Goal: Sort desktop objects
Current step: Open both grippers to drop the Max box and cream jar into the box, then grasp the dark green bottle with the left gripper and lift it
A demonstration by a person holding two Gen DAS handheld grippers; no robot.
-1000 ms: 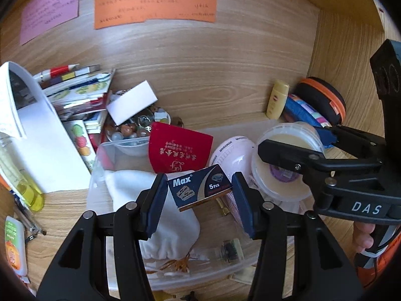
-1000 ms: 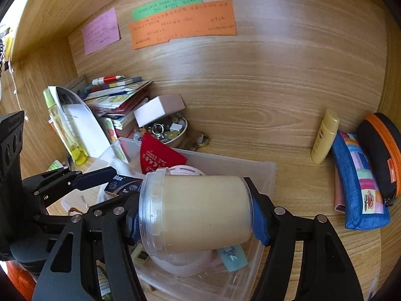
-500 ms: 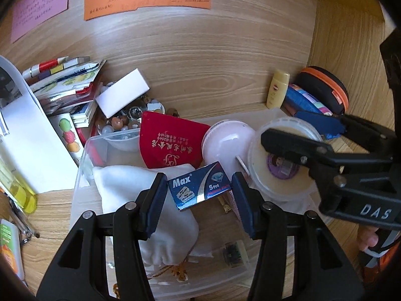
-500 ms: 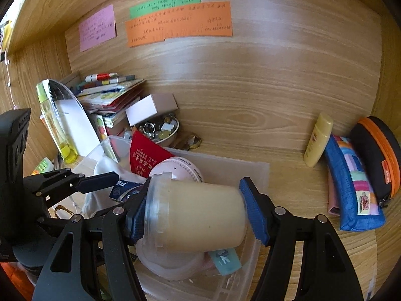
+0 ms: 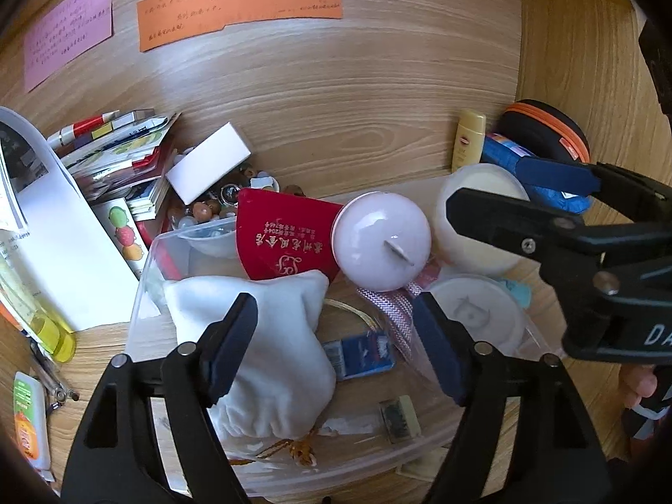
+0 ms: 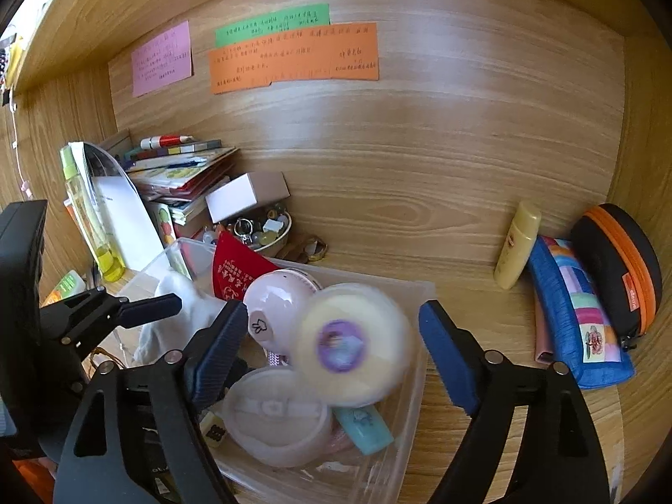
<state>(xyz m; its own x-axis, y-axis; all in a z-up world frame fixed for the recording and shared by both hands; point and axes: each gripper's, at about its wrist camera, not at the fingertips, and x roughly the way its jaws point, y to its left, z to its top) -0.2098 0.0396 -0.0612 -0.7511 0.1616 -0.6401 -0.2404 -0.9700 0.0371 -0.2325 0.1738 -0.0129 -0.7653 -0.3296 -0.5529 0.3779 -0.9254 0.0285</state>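
Desk (image 6: 483, 294): blurred jar (image 6: 350, 346) (right view)

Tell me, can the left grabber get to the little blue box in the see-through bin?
Probably yes. The left gripper is open right above the blue box, which lies flat and uncovered on the bin floor. The white pouch beside it might crowd one finger.

place: home study desk nook | evidence: handwritten sticky notes (image 6: 294, 59) on wood back wall beyond the fingers | books (image 6: 185, 176) stacked left | pencil case (image 6: 575, 315) right on worktop (image 6: 495, 319)
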